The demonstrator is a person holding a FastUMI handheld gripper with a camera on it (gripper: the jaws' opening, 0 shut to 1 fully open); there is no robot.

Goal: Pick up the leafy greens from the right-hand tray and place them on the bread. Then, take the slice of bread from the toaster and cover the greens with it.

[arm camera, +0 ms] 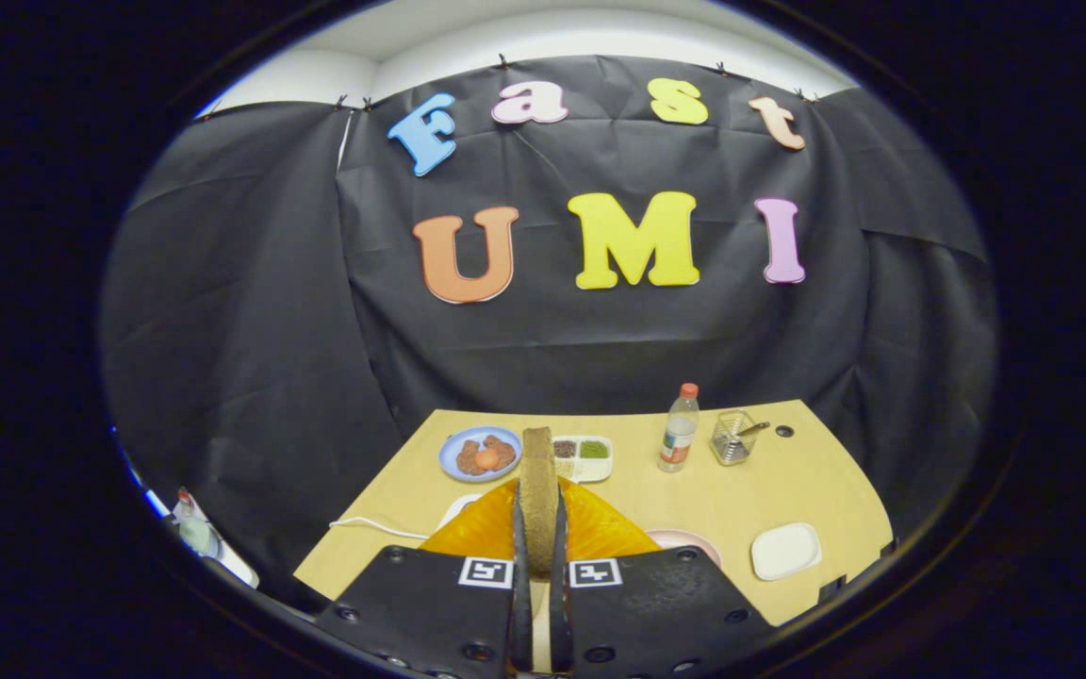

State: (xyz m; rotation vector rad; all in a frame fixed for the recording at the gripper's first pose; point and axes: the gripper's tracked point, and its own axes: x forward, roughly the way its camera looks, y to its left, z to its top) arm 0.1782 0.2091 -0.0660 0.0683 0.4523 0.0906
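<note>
My gripper (537, 505) is shut on a brown slice of bread (537, 462), held upright and edge-on between the two black fingers (517, 566), high above the table. Right under the fingers lies an orange-yellow ridged thing (600, 528); I cannot tell what it is. A pink plate (689, 539) peeks out just to its right, mostly hidden behind the right finger's mount. What lies on that plate is hidden. Beyond the bread stands a small white divided tray (584, 457) with green and brown fillings.
On the tan table (788, 481), a blue plate with brown and orange food (480, 454) sits far left. A bottle with an orange cap (680, 429) and a glass holder with a spoon (733, 438) stand far right. A white dish (785, 551) lies near right; a white cable (373, 525) runs left.
</note>
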